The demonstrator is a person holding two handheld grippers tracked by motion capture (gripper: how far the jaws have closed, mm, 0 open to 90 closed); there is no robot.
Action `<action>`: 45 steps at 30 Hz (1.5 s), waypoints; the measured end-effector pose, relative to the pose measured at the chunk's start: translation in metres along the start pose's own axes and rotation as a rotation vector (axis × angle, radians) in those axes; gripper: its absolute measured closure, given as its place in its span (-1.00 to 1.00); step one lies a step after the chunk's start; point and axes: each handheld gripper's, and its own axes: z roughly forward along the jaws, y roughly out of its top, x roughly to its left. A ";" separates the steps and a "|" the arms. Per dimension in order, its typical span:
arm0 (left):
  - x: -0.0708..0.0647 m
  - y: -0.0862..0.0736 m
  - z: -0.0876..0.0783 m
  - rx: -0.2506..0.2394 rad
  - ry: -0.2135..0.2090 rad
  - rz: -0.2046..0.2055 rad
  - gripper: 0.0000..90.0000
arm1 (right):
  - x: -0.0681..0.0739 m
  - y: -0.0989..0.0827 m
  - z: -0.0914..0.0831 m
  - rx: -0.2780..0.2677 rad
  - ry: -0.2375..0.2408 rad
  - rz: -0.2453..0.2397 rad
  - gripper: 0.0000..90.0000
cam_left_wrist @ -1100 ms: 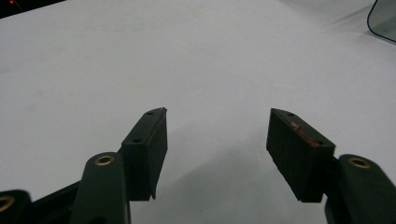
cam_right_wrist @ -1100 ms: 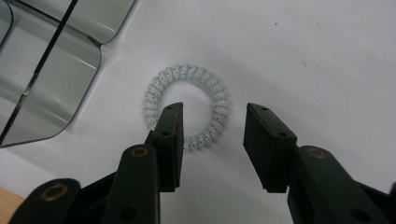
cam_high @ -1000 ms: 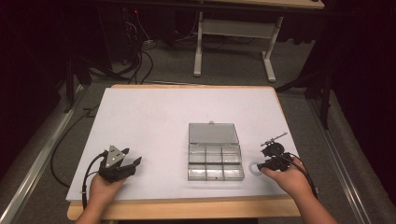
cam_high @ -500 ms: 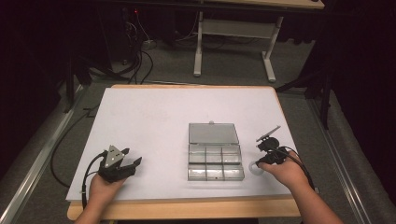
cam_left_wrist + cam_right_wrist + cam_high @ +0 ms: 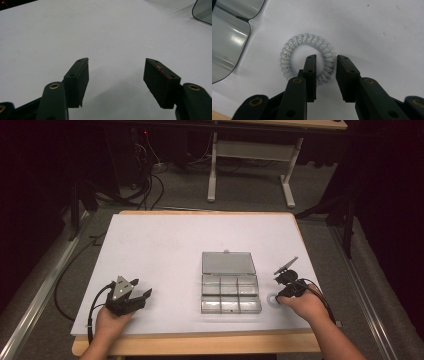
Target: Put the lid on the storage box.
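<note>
One coiled hair tie (image 5: 307, 58) straddled by closing right gripper (image 5: 326, 61) jaws, not yet pinched, one box (image 5: 230, 282) beside, left gripper (image 5: 116, 72) spread, empty.

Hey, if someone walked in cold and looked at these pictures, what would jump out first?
The right gripper straddles one side of a white spiral hair tie lying on the white table; its jaws have just been closing around the coil. Just left of it sits an open clear compartment box, and the left gripper rests open near the front-left edge.

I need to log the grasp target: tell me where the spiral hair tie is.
The spiral hair tie lies on the white table, just right of the clear compartment box, its coil between the right gripper's closing jaws.
</note>
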 end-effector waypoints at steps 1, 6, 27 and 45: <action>0.000 0.000 0.000 -0.001 0.001 0.001 -0.16 | 0.000 0.001 0.000 0.003 0.003 0.001 0.61; -0.001 0.000 -0.001 -0.008 0.003 0.004 -0.16 | 0.001 0.002 0.000 0.010 0.001 -0.015 0.78; -0.001 -0.001 -0.002 -0.018 0.009 0.004 -0.17 | -0.006 -0.002 -0.022 -0.047 0.021 0.008 0.84; -0.001 -0.002 -0.003 -0.032 0.010 0.002 -0.19 | -0.005 -0.001 -0.044 -0.090 0.047 0.028 0.84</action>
